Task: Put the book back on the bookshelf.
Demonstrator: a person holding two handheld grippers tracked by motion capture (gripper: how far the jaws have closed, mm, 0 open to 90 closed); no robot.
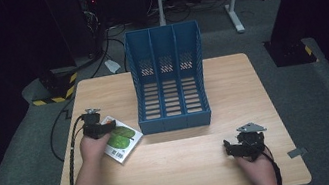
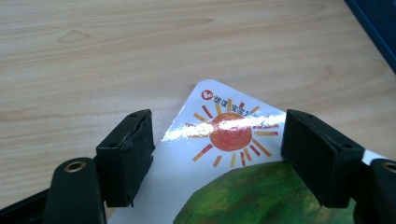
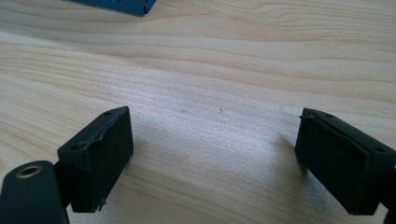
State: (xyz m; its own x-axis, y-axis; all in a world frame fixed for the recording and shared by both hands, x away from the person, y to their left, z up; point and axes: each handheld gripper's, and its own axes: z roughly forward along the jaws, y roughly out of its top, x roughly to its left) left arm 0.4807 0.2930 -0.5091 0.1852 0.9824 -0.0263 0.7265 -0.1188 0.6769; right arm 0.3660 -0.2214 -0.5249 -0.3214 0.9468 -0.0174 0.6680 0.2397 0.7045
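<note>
A thin picture book point(image 1: 122, 139) with a white cover, a red sun and a green shape lies flat on the wooden table point(image 1: 180, 171), left of centre. My left gripper point(image 1: 107, 127) is at the book's near-left corner. In the left gripper view its jaws point(image 2: 217, 156) stand wide apart on either side of the book point(image 2: 229, 135) corner, and the pads do not press on it. My right gripper point(image 1: 230, 148) rests low over bare wood at the front right, its jaws point(image 3: 224, 158) open with nothing between them.
A blue three-slot file rack point(image 1: 169, 79) stands at the middle back of the table, its open front facing me; its edge shows as the blue rack point(image 2: 378, 23) and the rack base point(image 3: 116, 4). Cables trail off the table's left side.
</note>
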